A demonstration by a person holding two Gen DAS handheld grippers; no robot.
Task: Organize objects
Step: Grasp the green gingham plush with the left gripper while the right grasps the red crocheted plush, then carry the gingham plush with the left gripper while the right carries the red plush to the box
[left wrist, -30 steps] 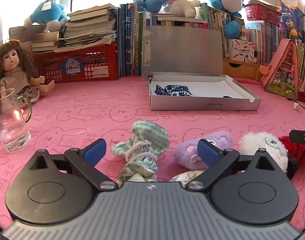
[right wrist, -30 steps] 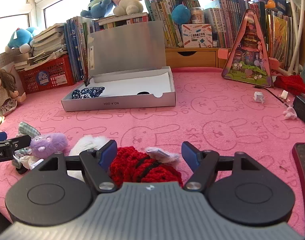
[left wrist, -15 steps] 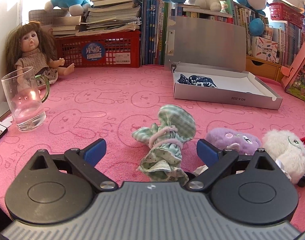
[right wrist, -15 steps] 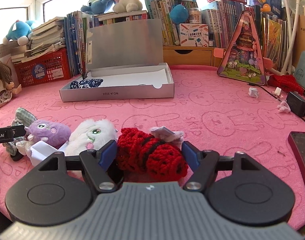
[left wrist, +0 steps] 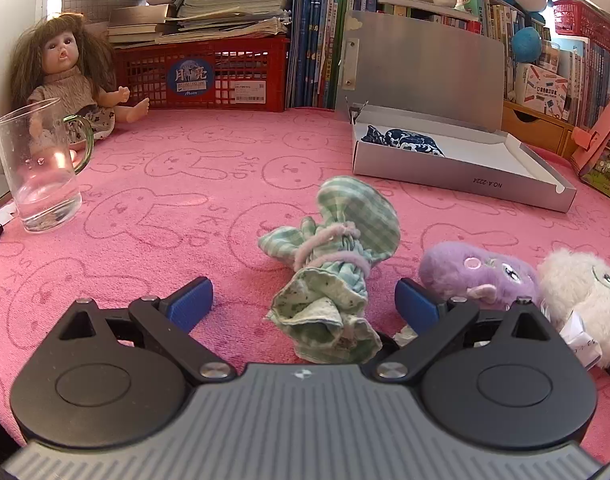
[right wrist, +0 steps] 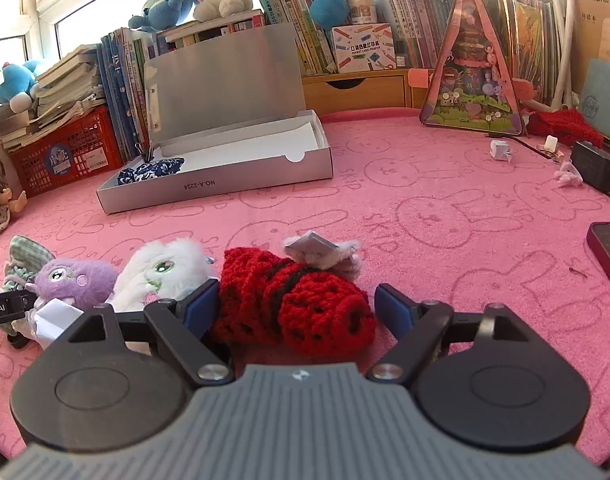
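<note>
The left gripper [left wrist: 303,300] gapes wide around the green pouch [left wrist: 333,268], gripping nothing. The right gripper [right wrist: 291,306] has just been opening, the red knit [right wrist: 289,300] loose between its jaws. Both likely go to the box [right wrist: 221,188] toward the mat's [right wrist: 425,220] back edge.

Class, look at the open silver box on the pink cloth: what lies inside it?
Inside the silver box lies one dark blue patterned cloth at one end, on a white lining. Its near wall hides the floor just behind it.
</note>
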